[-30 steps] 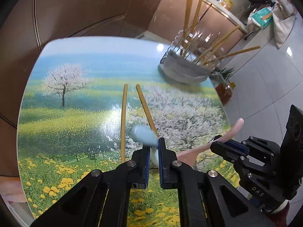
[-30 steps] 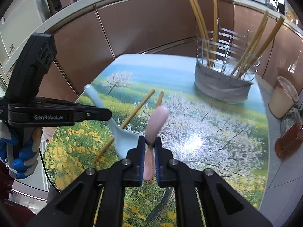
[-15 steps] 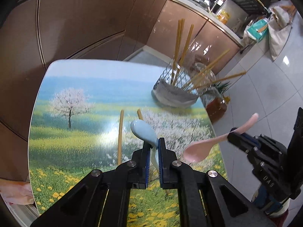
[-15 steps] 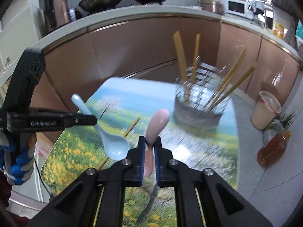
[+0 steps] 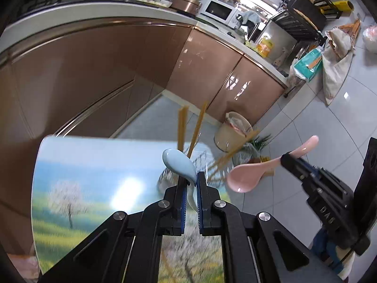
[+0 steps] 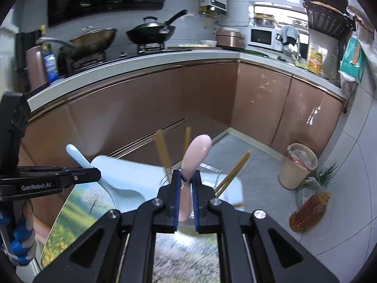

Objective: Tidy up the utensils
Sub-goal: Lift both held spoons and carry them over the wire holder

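Note:
My left gripper (image 5: pixel 191 184) is shut on a light blue ceramic spoon (image 5: pixel 179 165), held high above the table; the spoon also shows in the right wrist view (image 6: pixel 117 188). My right gripper (image 6: pixel 187 181) is shut on a pink ceramic spoon (image 6: pixel 196 153), whose bowl shows at the right of the left wrist view (image 5: pixel 245 179). The wire utensil holder (image 5: pixel 165 179) with several wooden chopsticks (image 5: pixel 182 127) stands at the table's far end, partly hidden behind both grippers.
The table (image 5: pixel 94 176) has a printed meadow-and-blossom top. Brown kitchen cabinets (image 6: pixel 165 108) stand behind it. A beige bin (image 6: pixel 298 165) and an oil bottle (image 6: pixel 308 212) stand on the tiled floor to the right.
Both grippers have risen and tilted up with their spoons, so the table has dropped low in both views. The two chopsticks lying on the table are out of sight.

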Available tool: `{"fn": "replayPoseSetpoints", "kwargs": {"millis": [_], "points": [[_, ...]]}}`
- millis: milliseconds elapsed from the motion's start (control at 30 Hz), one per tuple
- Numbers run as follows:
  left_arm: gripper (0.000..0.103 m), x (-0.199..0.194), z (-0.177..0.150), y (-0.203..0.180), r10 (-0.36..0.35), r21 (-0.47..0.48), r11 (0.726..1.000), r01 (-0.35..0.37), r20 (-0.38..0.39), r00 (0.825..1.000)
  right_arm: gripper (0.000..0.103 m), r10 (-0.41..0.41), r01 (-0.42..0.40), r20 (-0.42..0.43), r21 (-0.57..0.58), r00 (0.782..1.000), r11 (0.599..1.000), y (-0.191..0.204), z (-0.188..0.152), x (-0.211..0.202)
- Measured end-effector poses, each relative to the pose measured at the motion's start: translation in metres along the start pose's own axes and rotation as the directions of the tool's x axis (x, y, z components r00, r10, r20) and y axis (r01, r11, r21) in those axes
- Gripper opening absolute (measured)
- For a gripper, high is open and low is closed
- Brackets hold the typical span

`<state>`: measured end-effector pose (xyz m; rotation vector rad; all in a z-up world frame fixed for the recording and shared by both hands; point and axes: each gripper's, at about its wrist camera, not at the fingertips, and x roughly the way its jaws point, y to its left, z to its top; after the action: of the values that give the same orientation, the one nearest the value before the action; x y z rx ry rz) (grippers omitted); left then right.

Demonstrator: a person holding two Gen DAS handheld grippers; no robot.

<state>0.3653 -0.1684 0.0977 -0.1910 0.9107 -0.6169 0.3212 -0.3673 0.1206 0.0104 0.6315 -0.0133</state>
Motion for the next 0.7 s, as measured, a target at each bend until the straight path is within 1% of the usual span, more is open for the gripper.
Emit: {"fn": "replayPoseSetpoints", "kwargs": {"millis": [67,200,300,400,500,567,633,700], "points": [[0.007,0.018,0.011,-0.009,0.017,0.016,1.000,-0.017,0.003,1.000,0.008,-0.023,0.023,-0.012,0.009,1.000,1.000,-0.008,0.005,0.016],[0.007,0.058,0.021,-0.024,0.086,0.063,0.994,-0.087,0.004,0.996,0.008,-0.055,0.056,-0.045,0.034,0.997,0.998,-0.023,0.004,0.050],[0.007,0.087,0.017,-0.032,0.153,0.118,0.981,-0.154,0.012,0.988,0.008,-0.067,0.070,-0.074,0.039,0.995,0.997,-0.028,-0.001,0.071],[0.007,0.108,0.011,-0.036,0.196,0.163,0.967,-0.196,0.018,0.980,0.008,-0.073,0.077,-0.109,0.037,0.991,0.996,-0.029,-0.012,0.093],[0.007,0.122,0.006,-0.034,0.211,0.185,0.960,-0.210,0.017,0.977,0.008,-0.070,0.075,-0.136,0.036,0.988,0.997,-0.027,-0.022,0.107],[0.007,0.129,0.002,-0.031,0.208,0.180,0.962,-0.205,0.006,0.978,0.008,-0.066,0.073,-0.154,0.038,0.986,0.997,-0.027,-0.028,0.114],[0.008,0.130,-0.001,-0.028,0.203,0.172,0.965,-0.199,-0.006,0.979,0.009,-0.058,0.066,-0.166,0.040,0.984,0.997,-0.027,-0.033,0.118],[0.008,0.128,-0.003,-0.027,0.213,0.182,0.961,-0.209,-0.003,0.977,0.009,-0.053,0.061,-0.165,0.045,0.985,0.997,-0.028,-0.036,0.117]]}}
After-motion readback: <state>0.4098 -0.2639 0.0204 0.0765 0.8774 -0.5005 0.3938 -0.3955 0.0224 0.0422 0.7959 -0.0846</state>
